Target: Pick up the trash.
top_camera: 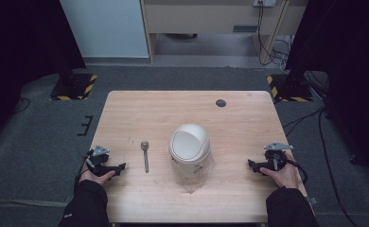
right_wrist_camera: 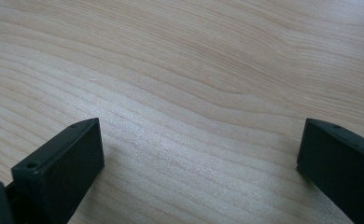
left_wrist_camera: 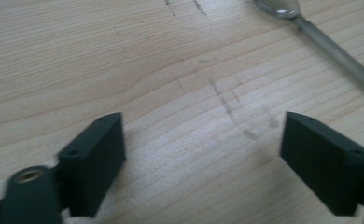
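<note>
A clear jar with a white domed lid (top_camera: 189, 147) stands at the middle of the wooden table (top_camera: 249, 123). To its left a metal spoon (top_camera: 145, 155) lies with its bowl pointing away; its bowl and handle (left_wrist_camera: 332, 46) cross the top right of the left gripper view. My left gripper (top_camera: 121, 166) rests on the table near the front left, left of the spoon, open with bare wood between its jaws (left_wrist_camera: 201, 158). My right gripper (top_camera: 251, 164) rests at the front right, right of the jar, open over bare wood (right_wrist_camera: 201, 163).
A small dark round disc (top_camera: 221, 102) is set in the table near its far edge. Grey carpet surrounds the table, with black stands on striped bases at the back left (top_camera: 74, 85) and back right (top_camera: 291, 87). Cables (top_camera: 329, 156) trail on the floor at the right.
</note>
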